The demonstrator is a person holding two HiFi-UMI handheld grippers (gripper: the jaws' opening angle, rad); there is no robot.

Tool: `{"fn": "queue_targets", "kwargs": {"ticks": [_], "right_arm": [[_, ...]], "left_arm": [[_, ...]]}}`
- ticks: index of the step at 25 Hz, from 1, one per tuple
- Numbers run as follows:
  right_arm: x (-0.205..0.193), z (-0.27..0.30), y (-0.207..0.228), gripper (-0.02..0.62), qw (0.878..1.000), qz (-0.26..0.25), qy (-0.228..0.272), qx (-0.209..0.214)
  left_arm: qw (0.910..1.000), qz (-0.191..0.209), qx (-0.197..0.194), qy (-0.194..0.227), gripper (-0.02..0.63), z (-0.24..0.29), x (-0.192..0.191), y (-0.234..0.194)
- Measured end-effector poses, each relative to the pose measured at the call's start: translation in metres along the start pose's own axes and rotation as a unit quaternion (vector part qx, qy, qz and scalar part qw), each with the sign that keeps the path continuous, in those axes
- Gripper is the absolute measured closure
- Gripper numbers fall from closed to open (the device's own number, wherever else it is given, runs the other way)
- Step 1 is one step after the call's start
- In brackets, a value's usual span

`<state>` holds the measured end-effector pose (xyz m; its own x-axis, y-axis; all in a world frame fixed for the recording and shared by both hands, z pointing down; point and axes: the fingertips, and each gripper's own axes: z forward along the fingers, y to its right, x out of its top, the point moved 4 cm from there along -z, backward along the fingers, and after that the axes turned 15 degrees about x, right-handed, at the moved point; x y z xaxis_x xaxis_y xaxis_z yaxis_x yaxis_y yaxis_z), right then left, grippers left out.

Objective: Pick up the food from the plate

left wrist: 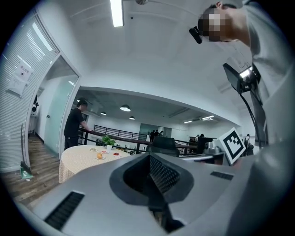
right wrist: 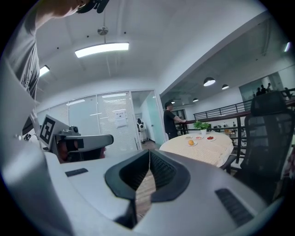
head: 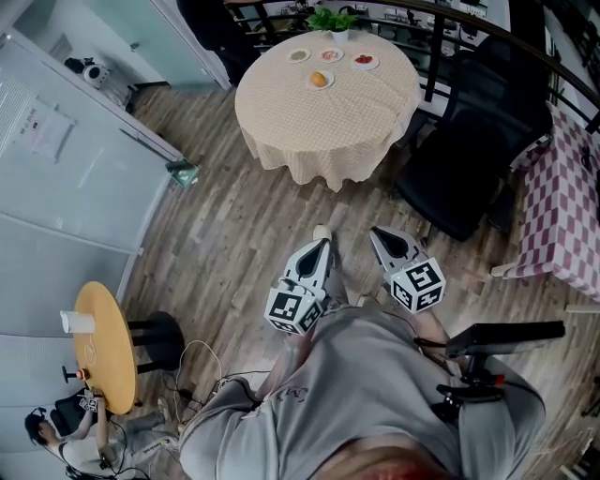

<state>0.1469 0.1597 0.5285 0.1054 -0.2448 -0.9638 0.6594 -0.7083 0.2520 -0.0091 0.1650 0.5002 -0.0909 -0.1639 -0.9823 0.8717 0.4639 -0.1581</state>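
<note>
Both hands hold their tools level at waist height, close to the grey-shirted body and side by side. The left gripper [head: 322, 240] and the right gripper [head: 377, 234] both point straight ahead across the wooden floor [head: 234, 234]. The marker cubes sit at the rear, near the torso. In the left gripper view the ribbed fingers [left wrist: 162, 173] meet along one line with nothing between them. In the right gripper view the fingers [right wrist: 162, 168] touch at their tips, and only floorboards show through the slit lower down.

The food [head: 319, 80] is a small, round, orange-yellow piece on a white plate [head: 319, 87]. It lies well ahead of both pairs of fingers, on the near side of a round counter [head: 328, 131] draped in a pale checked cloth. Beyond it are three more small plates [head: 329, 55] and a potted green plant [head: 335, 19]. A black office chair [head: 469, 159] stands ahead and to the right of the right fingers. A person in dark clothes [right wrist: 171, 120] stands at the counter's far side.
</note>
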Motion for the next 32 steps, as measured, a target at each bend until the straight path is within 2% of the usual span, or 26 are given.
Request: {"fn": "queue_targets", "kwargs": {"ticks": [9, 16, 22, 27, 32], "right_arm": [[0.000, -0.005, 0.028, 0.580, 0.999, 0.006, 0.014, -0.038], [-0.001, 0.010, 0.062, 0.580, 0.998, 0.013, -0.001, -0.068], [0.006, 0.058, 0.098, 0.580, 0.998, 0.004, -0.014, -0.062], [0.020, 0.106, 0.123, 0.580, 0.998, 0.007, -0.028, -0.048], [0.043, 0.175, 0.158, 0.580, 0.999, -0.009, -0.041, -0.026]], "left_arm": [[0.9993, 0.015, -0.035, -0.002, 0.596, 0.030, 0.003, 0.003], [0.9986, -0.002, -0.053, -0.005, 0.595, 0.070, 0.001, -0.015], [0.9975, -0.022, -0.061, -0.028, 0.595, 0.124, -0.015, -0.047], [0.9969, -0.028, -0.067, -0.029, 0.597, 0.169, -0.005, -0.077], [0.9972, -0.033, -0.062, -0.024, 0.595, 0.224, 0.011, -0.129]]}}
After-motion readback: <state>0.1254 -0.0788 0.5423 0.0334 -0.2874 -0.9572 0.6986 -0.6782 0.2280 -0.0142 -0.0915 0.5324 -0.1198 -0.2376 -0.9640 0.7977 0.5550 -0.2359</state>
